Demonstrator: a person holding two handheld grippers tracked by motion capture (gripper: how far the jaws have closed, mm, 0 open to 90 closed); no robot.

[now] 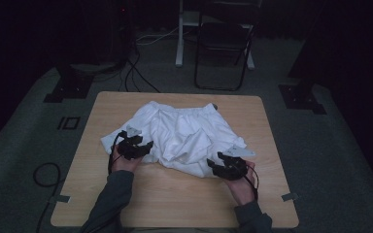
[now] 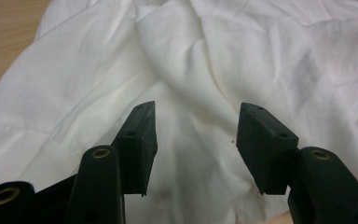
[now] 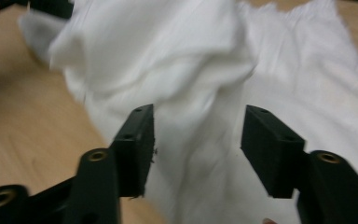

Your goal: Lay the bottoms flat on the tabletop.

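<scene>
Counter (image 1: 141, 194): pale wood, carrying everything in hand.
White garment (image 1: 184, 133): crumpled in a heap at the middle of the counter, spread toward the far edge.
Left tongs (image 1: 138, 148): at the garment's near-left edge; jaws parted wide over the white cloth, pads (image 2: 140, 140) pressing on nothing.
Right tongs (image 1: 226, 167): at the garment's near-right edge; jaws wide apart, a raised fold of cloth between them, not pinched.

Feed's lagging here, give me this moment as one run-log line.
item: crumpled white cloth garment on light wooden table | left tongs: open at its edge | right tongs: open at its edge
</scene>
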